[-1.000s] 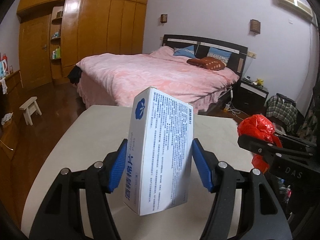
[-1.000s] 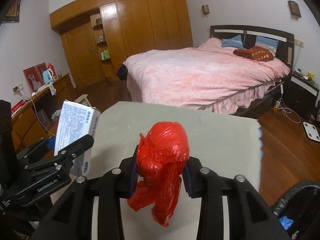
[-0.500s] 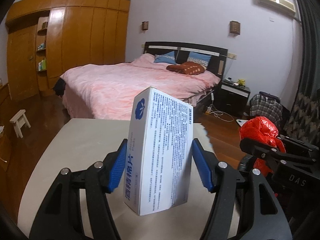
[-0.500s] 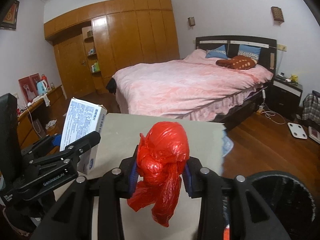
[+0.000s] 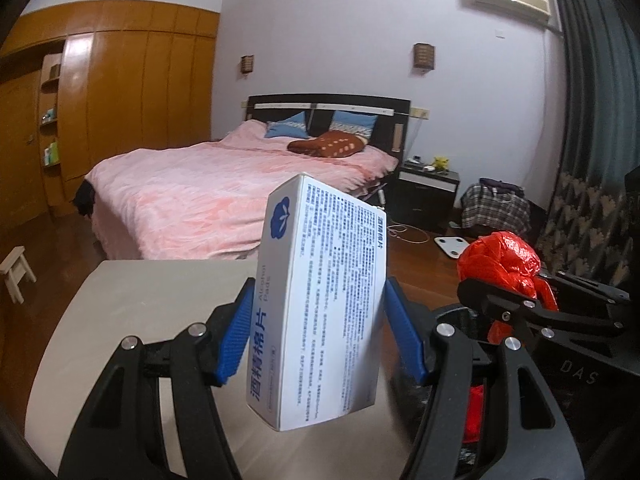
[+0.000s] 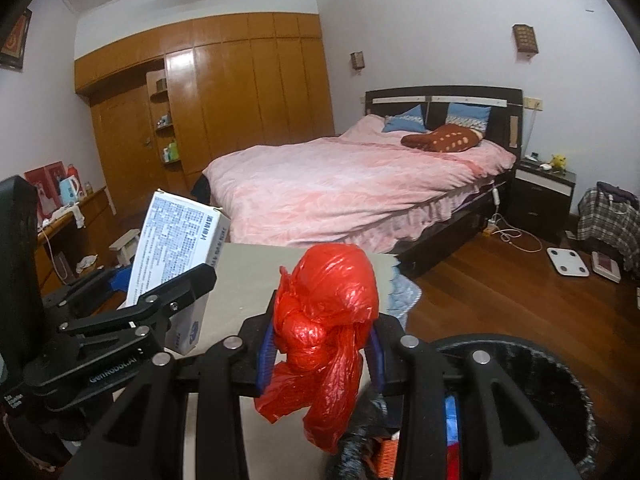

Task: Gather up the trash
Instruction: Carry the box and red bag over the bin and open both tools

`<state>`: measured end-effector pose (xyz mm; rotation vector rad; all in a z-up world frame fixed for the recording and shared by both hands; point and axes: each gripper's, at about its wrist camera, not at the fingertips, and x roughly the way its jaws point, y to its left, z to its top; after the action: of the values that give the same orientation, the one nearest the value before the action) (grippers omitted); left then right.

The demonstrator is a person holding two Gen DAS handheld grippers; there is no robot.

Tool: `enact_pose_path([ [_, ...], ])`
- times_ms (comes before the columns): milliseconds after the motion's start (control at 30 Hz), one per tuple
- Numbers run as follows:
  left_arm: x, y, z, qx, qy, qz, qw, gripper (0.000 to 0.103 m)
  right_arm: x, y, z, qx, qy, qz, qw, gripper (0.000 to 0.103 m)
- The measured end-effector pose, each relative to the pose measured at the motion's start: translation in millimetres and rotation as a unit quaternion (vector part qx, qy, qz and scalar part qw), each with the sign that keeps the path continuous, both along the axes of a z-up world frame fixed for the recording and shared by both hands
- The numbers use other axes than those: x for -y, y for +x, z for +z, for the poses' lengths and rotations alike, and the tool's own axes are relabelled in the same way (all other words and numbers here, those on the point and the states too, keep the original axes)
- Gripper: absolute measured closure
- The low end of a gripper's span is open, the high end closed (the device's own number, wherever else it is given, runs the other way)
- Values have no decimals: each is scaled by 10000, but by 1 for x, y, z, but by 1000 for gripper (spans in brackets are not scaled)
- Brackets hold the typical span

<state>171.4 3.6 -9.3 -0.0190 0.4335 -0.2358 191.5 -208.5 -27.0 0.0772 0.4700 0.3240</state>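
My left gripper point(image 5: 318, 336) is shut on a white box of alcohol pads point(image 5: 320, 300) with blue print, held upright above the beige table point(image 5: 152, 292). To its right, my right gripper point(image 6: 322, 350) is shut on a knotted red plastic bag point(image 6: 326, 312), whose tail hangs below the blue pads. The same red bag point(image 5: 500, 264) shows at the right of the left wrist view, and the box point(image 6: 176, 244) at the left of the right wrist view. A dark round trash bin point(image 6: 560, 384) with rubbish inside sits just below and right of the right gripper, past the table's edge.
A bed with a pink cover point(image 6: 340, 184) stands beyond the table. Wooden wardrobes point(image 6: 224, 100) line the far wall. A dark nightstand point(image 6: 544, 192), a white scale point(image 6: 568, 262) and a plaid bag point(image 6: 612, 216) are on the wooden floor at right. A small white stool point(image 5: 14, 272) stands at left.
Both grippers have swung to the right and risen with their loads. The table has slid left and down in view, and the trash bin has come into sight under the right gripper.
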Motion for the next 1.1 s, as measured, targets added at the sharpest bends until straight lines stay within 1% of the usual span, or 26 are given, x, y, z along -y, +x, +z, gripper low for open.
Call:
enact_pose_path([
  [200, 25, -5, 3, 34, 25, -263, 9996, 42, 25, -14, 4, 64, -18, -268, 9996, 66],
  [500, 66, -4, -1, 7, 29, -689, 9976, 42, 64, -32, -2, 4, -36, -728, 9973, 66],
  [800, 111, 1, -21, -78, 67, -1163, 9932, 42, 108, -40, -15, -115, -90, -1207, 9926, 66],
  [1100, 147, 13, -44, -218, 71, -1591, 9870, 42, 136, -39, -35, -317, -138, -1480, 9884, 66],
])
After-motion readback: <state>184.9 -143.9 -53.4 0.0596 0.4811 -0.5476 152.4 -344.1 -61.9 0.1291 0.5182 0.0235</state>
